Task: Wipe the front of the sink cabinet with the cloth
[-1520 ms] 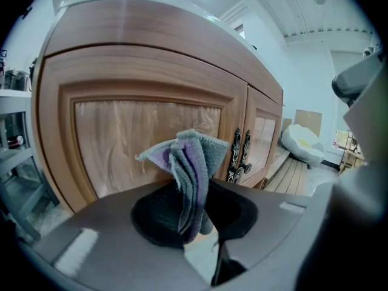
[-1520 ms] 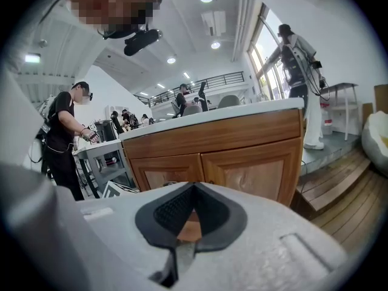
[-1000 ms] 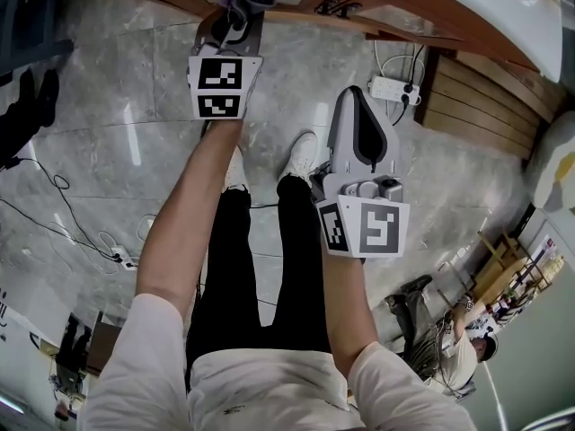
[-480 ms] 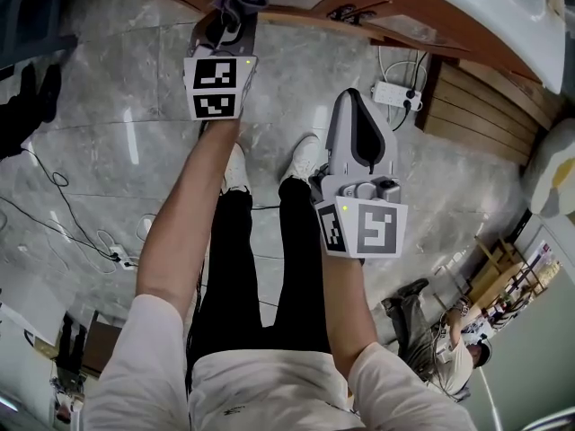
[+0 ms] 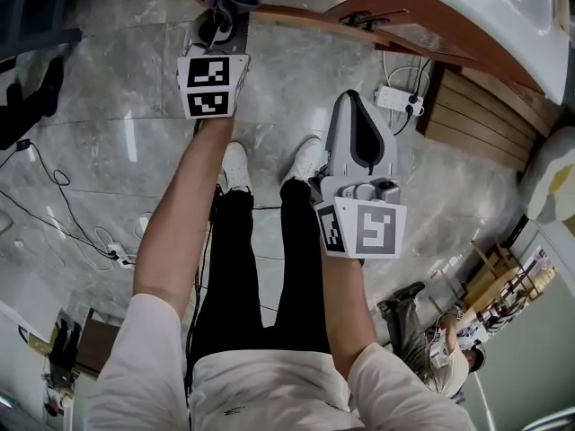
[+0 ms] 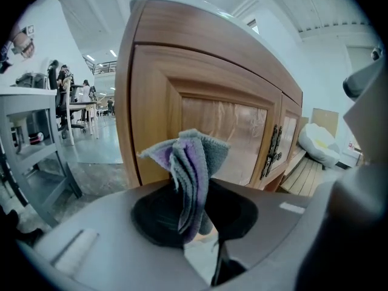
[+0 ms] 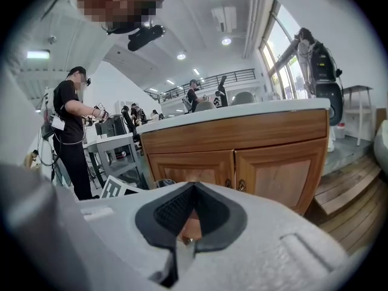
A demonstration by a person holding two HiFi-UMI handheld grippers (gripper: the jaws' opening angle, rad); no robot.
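**Left claw** [image 6: 195,216]: closed on the cloth [image 6: 193,159], which stands bunched upright out of the jaws, just in front of the left door panel of the sink cabinet [image 6: 182,77]. Contact with the wood cannot be confirmed.

**Right claw** [image 7: 189,217]: jaws drawn together with nothing between them. It is held back from the cabinet and well apart from the left claw.

**Step in hand, as judged:** laying the cloth to the left door and stroking across.
- Press the bunched end flat so that cloth, not the claw body, meets the wood.
- Follow the raised frame round the panel.
- Work from the left corner toward the handles [image 6: 271,151].

**Clearances:**
- The cabinet's left corner lies close to the cloth, with open floor [image 5: 108,133] beyond it.
- To the right, a power strip [image 5: 393,94] with cables and some wooden boards [image 5: 476,106] lie at the cabinet's foot, so low strokes there need care.
- The white surface [image 5: 485,7] overhangs the doors above.
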